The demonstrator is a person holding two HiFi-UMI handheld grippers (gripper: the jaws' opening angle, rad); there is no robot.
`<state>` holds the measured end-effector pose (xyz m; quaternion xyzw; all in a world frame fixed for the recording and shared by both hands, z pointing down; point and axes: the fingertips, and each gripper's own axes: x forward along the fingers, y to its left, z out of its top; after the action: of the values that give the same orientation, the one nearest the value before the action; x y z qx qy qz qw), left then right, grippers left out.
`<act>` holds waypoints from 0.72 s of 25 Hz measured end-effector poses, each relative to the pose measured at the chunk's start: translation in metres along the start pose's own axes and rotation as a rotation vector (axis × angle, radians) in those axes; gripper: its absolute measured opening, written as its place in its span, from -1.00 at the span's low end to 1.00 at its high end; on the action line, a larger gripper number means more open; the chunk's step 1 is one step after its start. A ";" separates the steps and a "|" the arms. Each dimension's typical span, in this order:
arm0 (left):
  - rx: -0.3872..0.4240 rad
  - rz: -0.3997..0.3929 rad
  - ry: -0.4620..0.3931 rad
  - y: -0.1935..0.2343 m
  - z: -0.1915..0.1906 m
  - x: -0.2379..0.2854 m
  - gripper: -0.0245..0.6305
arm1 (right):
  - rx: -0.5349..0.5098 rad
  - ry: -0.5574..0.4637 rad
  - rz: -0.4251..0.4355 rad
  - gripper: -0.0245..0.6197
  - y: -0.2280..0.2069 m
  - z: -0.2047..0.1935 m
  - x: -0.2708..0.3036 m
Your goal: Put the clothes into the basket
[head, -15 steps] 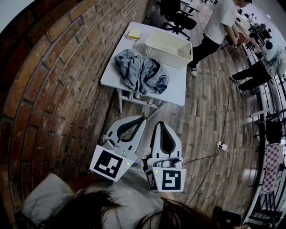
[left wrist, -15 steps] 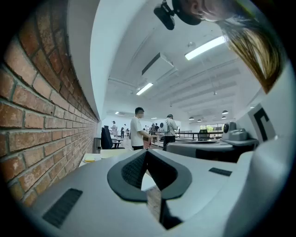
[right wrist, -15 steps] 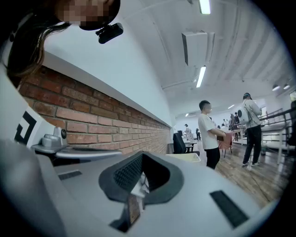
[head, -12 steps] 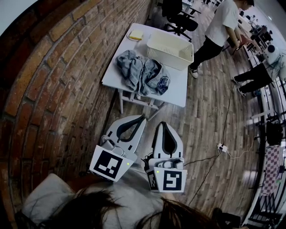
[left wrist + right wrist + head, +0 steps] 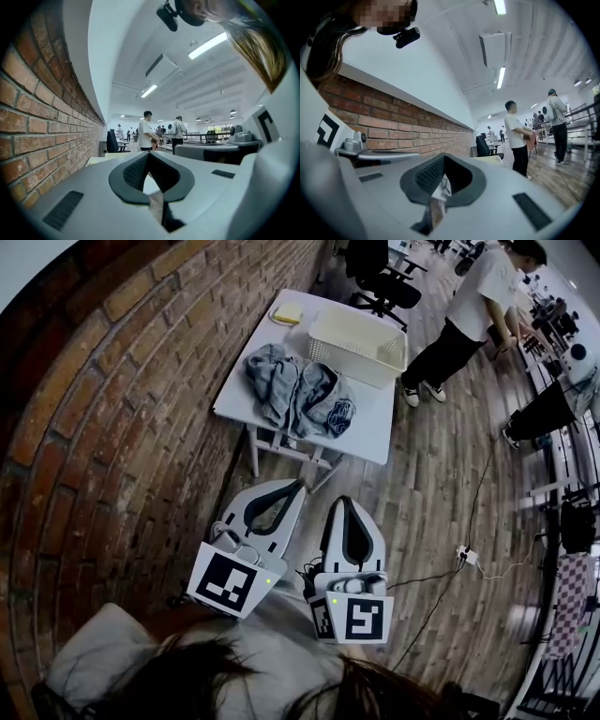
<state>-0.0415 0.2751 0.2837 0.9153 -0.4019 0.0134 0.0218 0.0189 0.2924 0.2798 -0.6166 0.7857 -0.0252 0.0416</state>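
starting point: both grippers are held level near the person's body, side by side and well apart from the table; the task looks not yet begun.
left gripper (image 5: 298,490): jaws pressed together with nothing between them; its own view shows only the closed tips (image 5: 147,154) and the room beyond.
right gripper (image 5: 342,502): jaws pressed together as well, and empty (image 5: 443,158).
clothes (image 5: 300,397): a crumpled grey-blue heap with a dark printed patch, lying on the white table (image 5: 373,427) at 12 o'clock from the grippers, toward its near edge.
basket (image 5: 349,356): pale with slotted walls, apparently empty, on the same table at 1 o'clock from the clothes; whether it touches them or only sits just beside them cannot be told.
yellow pad (image 5: 286,313): on the far corner, at 10 o'clock from the basket.
brick wall (image 5: 103,427): runs along the 9 o'clock side, close to the table.
bystander (image 5: 469,306): stands at 2 o'clock, beyond the basket.
step in hand: judged to be the approach to the table.
doing it well: step in, spread the jaws before reaching the heap, pinch thick folds at 2 spots so the cloth lifts as 1 bundle, and raise it above the basket rim before letting go.
risk: loose sleeves may trail and catch the rim; the floor cable (image 5: 466,554) at 4 o'clock could snag a foot.
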 end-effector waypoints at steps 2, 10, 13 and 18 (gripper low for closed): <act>-0.009 0.013 -0.003 -0.002 -0.001 0.001 -0.93 | 0.005 -0.001 0.010 -0.91 -0.004 -0.001 -0.001; -0.031 0.076 0.001 -0.002 -0.010 -0.001 -0.93 | 0.007 0.022 0.041 -0.91 -0.013 -0.011 -0.010; -0.031 0.081 0.003 -0.004 -0.012 0.001 -0.93 | 0.007 0.029 0.041 -0.91 -0.018 -0.014 -0.010; -0.030 0.093 0.005 0.000 -0.014 0.007 -0.93 | 0.001 0.027 0.036 -0.91 -0.024 -0.015 -0.004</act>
<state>-0.0371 0.2703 0.2979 0.8951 -0.4443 0.0106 0.0359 0.0416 0.2905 0.2972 -0.6021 0.7971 -0.0331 0.0317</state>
